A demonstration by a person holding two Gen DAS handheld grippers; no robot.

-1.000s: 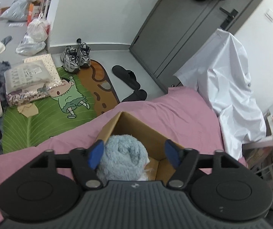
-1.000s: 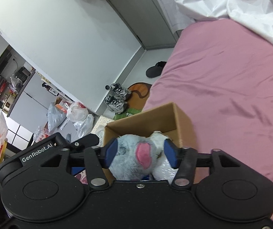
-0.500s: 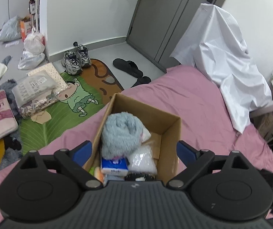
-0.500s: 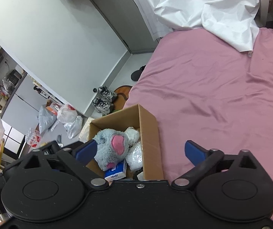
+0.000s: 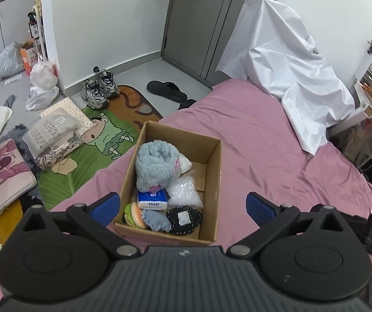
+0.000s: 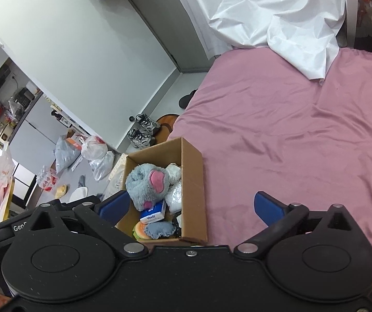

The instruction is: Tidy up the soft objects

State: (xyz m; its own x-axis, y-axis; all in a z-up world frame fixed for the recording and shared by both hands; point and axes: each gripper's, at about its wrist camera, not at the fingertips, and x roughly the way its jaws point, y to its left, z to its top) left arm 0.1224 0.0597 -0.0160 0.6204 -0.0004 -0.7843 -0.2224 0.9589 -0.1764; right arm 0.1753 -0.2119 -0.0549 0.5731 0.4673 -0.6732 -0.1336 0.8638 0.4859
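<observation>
A cardboard box (image 5: 213, 171) stands on the pink bed near its edge. It holds a grey-blue plush toy (image 5: 156, 166) with a pink ear, a blue tissue pack (image 5: 151, 199), a clear bag of white filling (image 5: 184, 191), a black patch pillow (image 5: 184, 218), a small burger plush (image 5: 134, 214) and a grey fluffy piece (image 5: 157, 219). My left gripper (image 5: 183, 206) is open and empty, raised above the box. In the right wrist view the box (image 6: 192, 189) and plush (image 6: 145, 183) show too. My right gripper (image 6: 191, 206) is open and empty above it.
The pink bed sheet (image 5: 258, 143) spreads to the right, with a white cloth (image 5: 290, 65) draped at its far end. On the floor to the left lie a green cartoon mat (image 5: 95, 153), packaged items (image 5: 53, 130), a pink cushion (image 5: 2, 171), sneakers (image 5: 99, 89), slippers and plastic bags.
Both grippers have opened, let go of the grey-blue plush into the box and pulled up and back, so the whole box is now in view.
</observation>
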